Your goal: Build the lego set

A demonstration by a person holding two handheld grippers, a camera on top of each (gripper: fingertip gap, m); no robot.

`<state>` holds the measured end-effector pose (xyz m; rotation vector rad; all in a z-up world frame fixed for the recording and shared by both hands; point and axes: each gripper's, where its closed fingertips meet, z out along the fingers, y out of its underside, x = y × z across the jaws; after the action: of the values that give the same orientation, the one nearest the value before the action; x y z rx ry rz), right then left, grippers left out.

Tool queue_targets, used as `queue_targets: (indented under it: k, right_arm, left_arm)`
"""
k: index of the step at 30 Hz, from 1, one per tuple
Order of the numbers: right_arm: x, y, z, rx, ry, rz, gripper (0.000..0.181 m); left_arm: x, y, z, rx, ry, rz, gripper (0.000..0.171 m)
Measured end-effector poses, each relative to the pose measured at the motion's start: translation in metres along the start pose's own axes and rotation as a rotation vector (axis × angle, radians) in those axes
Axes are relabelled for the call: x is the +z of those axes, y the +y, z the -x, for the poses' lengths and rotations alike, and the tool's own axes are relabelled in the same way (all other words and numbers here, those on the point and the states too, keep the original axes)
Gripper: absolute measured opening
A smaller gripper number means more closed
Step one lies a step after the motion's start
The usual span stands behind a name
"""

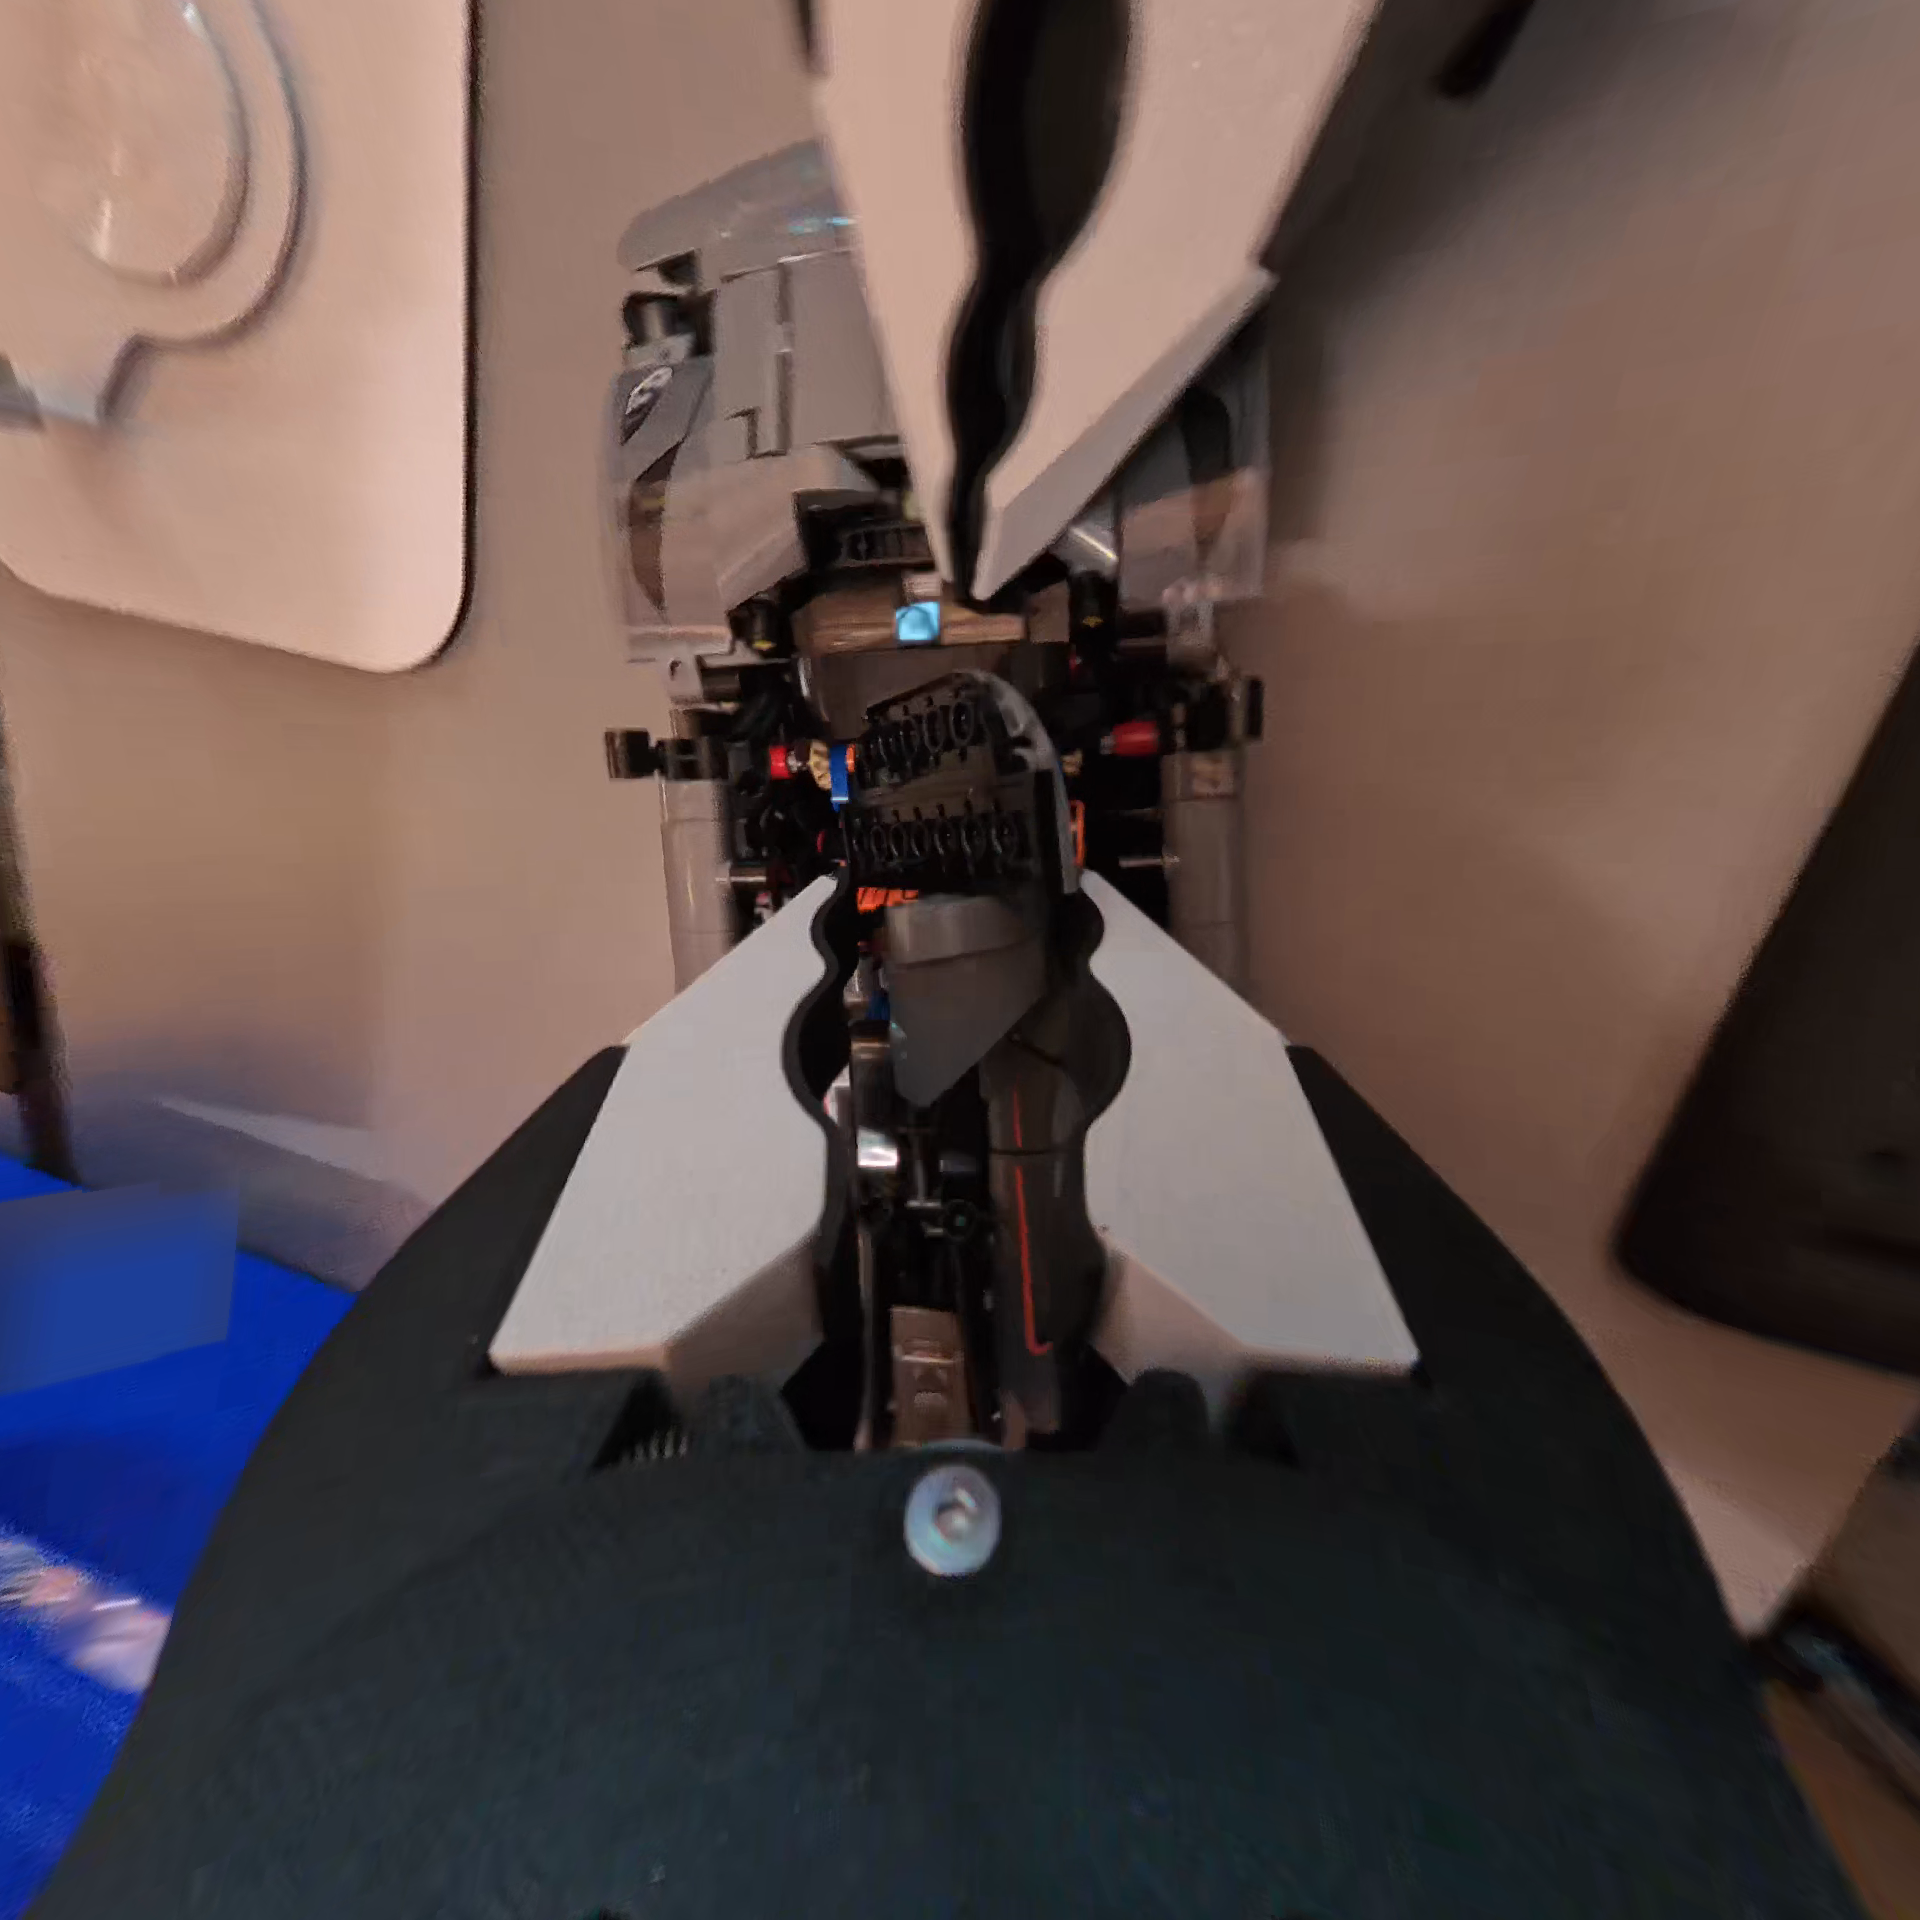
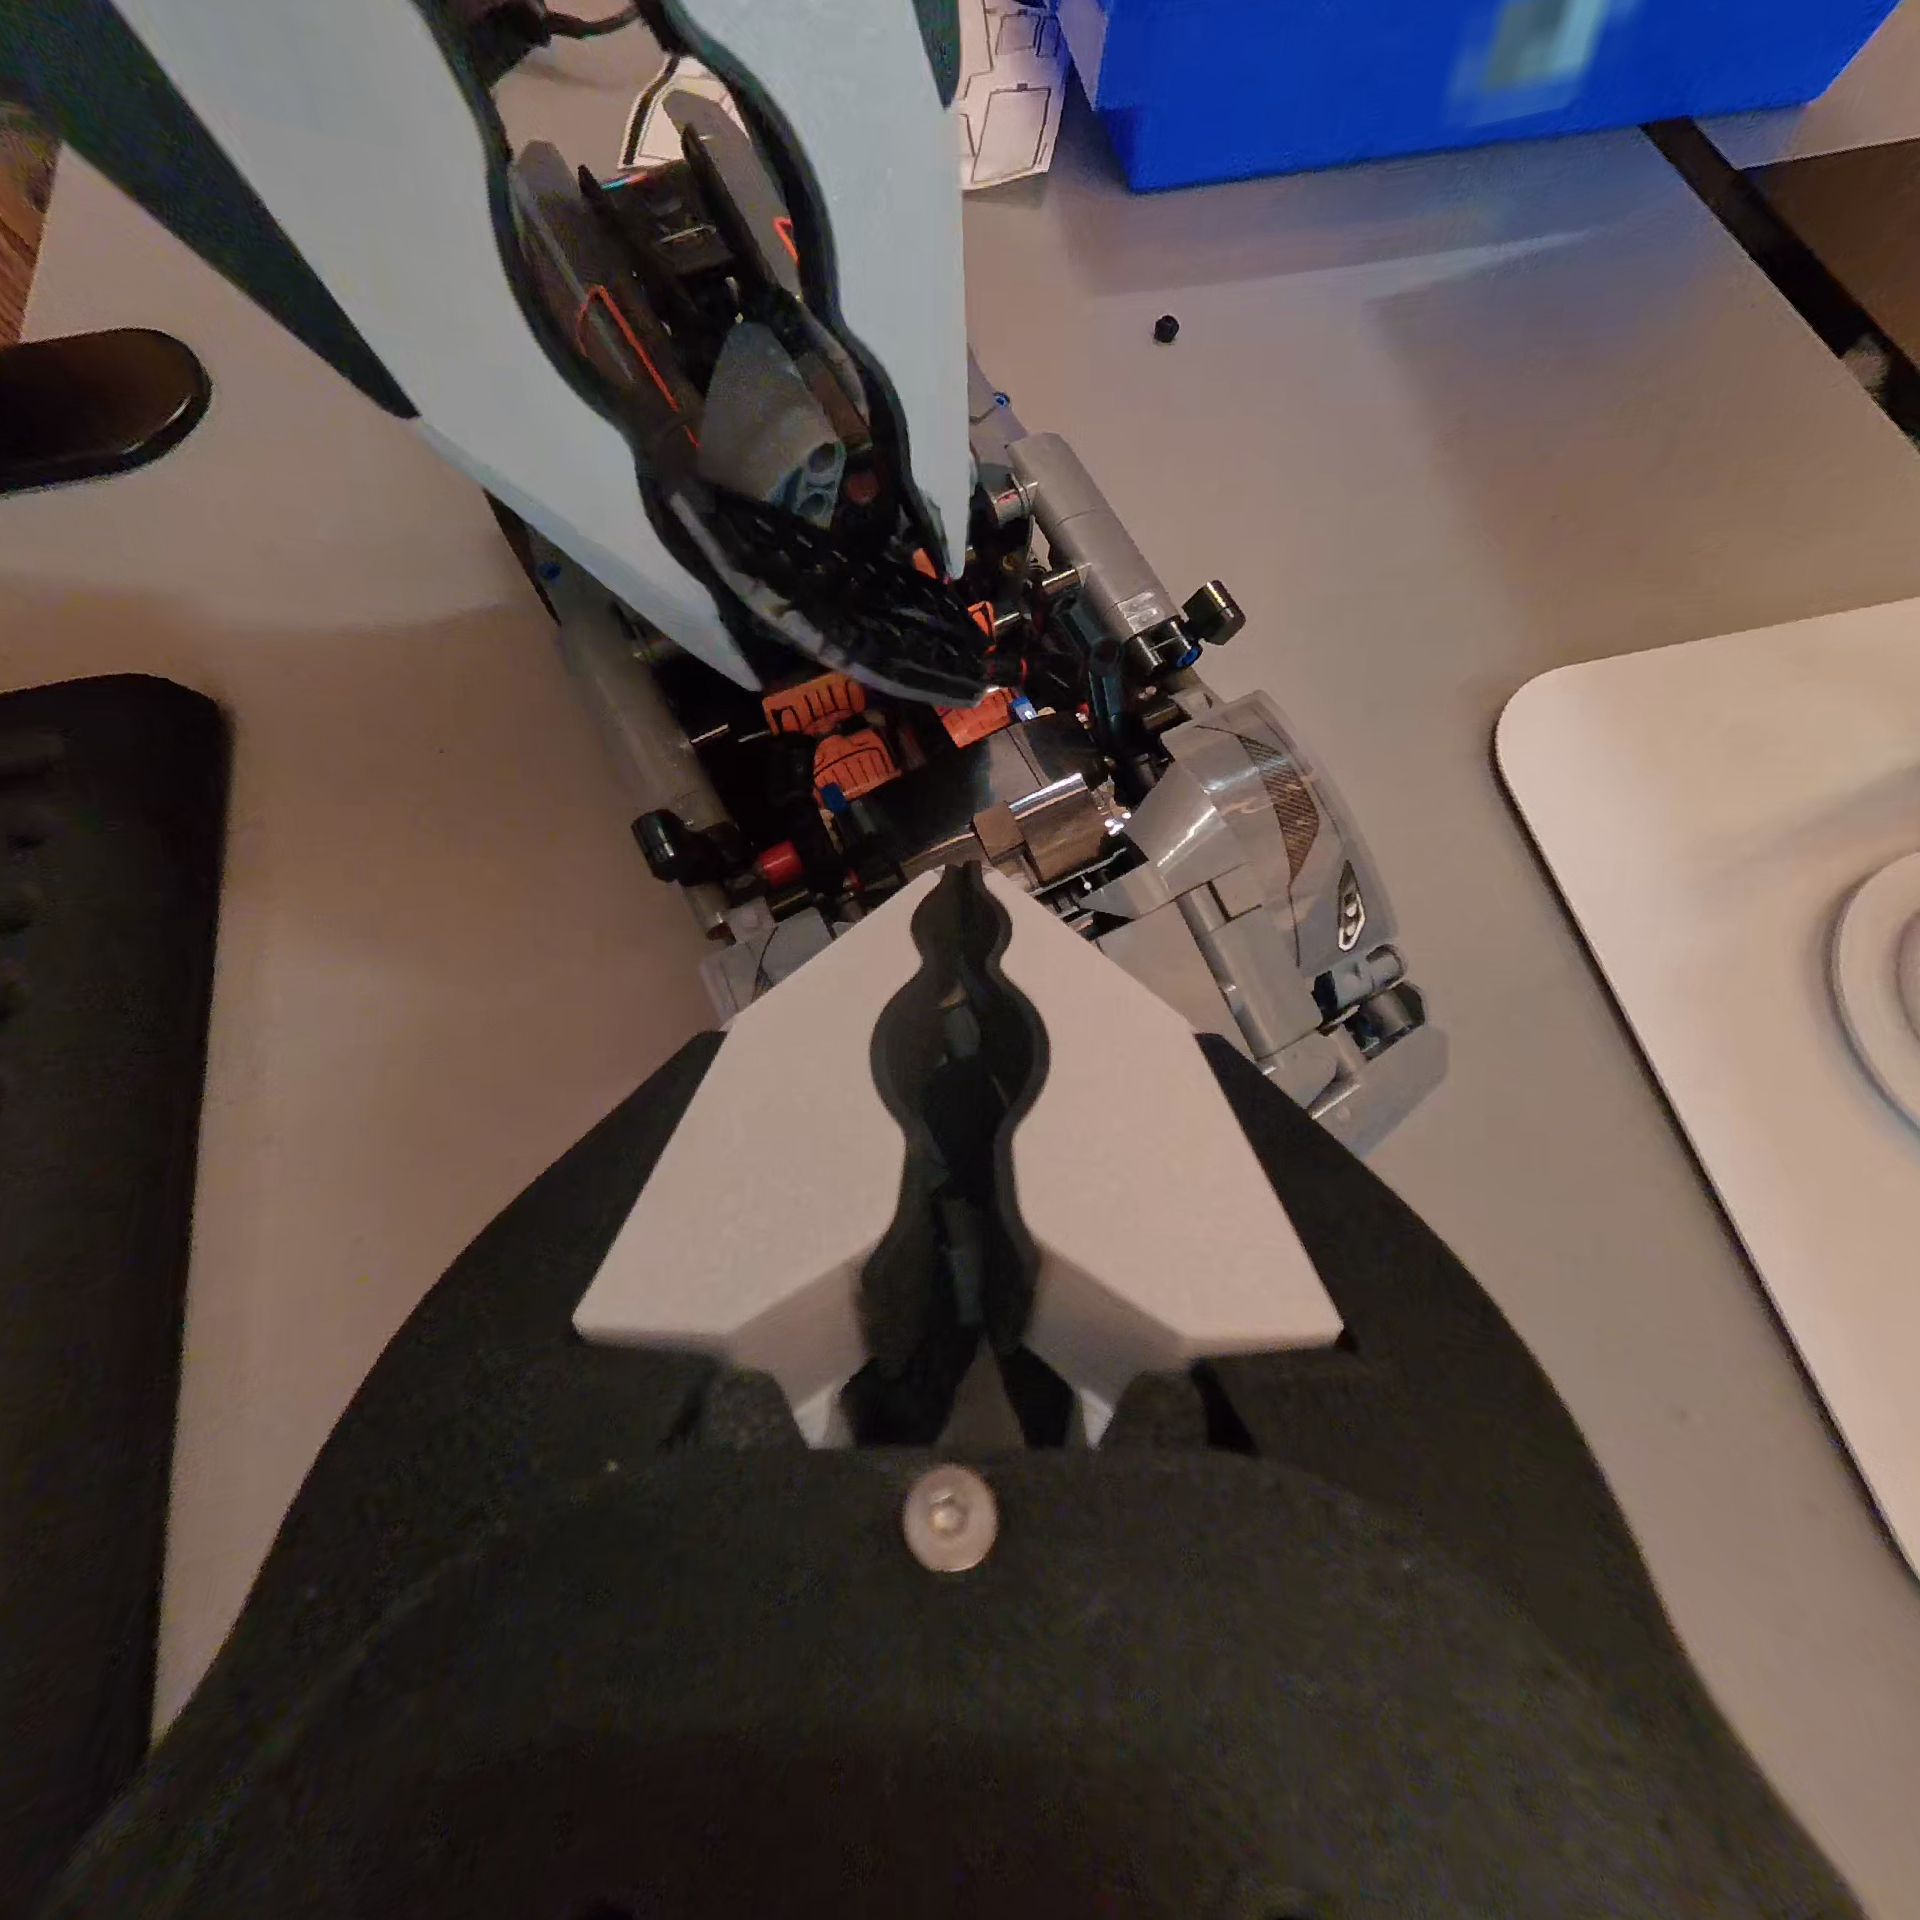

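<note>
Left gripper point(image 2: 940, 623) is clamped on a black-and-grey roof sub-assembly point(image 2: 831, 582); it should descend square over the orange seats point(image 2: 847, 764) before pressing, while the right gripper point(image 2: 961, 883), fingers nearly together and apparently empty, steadies the nose. Grey lego car point(image 2: 1195, 831), chassis exposed, lies mid-desk point(image 2: 1455, 468), the white mat point(image 2: 1714, 831) at the right edge.
</note>
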<state>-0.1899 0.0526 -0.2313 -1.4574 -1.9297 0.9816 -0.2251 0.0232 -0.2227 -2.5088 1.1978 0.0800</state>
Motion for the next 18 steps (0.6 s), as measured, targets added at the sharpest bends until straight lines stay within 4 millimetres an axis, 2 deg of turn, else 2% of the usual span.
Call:
queue_targets:
  k: [3, 5, 6, 8, 10, 14, 18]
  right_arm:
    - [0.0, 0.0, 0.0, 0.009, -0.009, -0.008, 0.0]
    - [0.002, -0.001, 0.002, -0.007, 0.0, -0.003, 0.0]
    - [0.003, -0.002, 0.002, -0.013, 0.005, 0.0, 0.0]
    - [0.003, -0.002, 0.002, -0.011, -0.001, 0.0, 0.0]
    - [0.003, -0.002, 0.002, -0.009, -0.009, -0.001, 0.0]
    - [0.004, -0.003, 0.002, -0.009, -0.013, -0.002, 0.0]
    - [0.003, -0.002, 0.002, -0.012, -0.007, -0.005, 0.0]
  left_arm:
    - [-0.003, -0.003, 0.004, -0.207, 0.107, -0.138, 0.034]
    - [-0.011, -0.011, 0.011, -0.338, 0.169, -0.288, 0.018]
    - [-0.014, -0.014, 0.012, -0.386, 0.227, -0.338, 0.018]
    - [-0.006, -0.006, 0.008, -0.345, 0.216, -0.273, 0.019]
    - [-0.004, -0.007, 0.005, -0.284, 0.164, -0.23, 0.018]
    - [-0.019, -0.035, 0.012, -0.254, 0.151, -0.321, 0.018]
    - [-0.023, -0.048, 0.011, -0.267, 0.195, -0.369, 0.017]
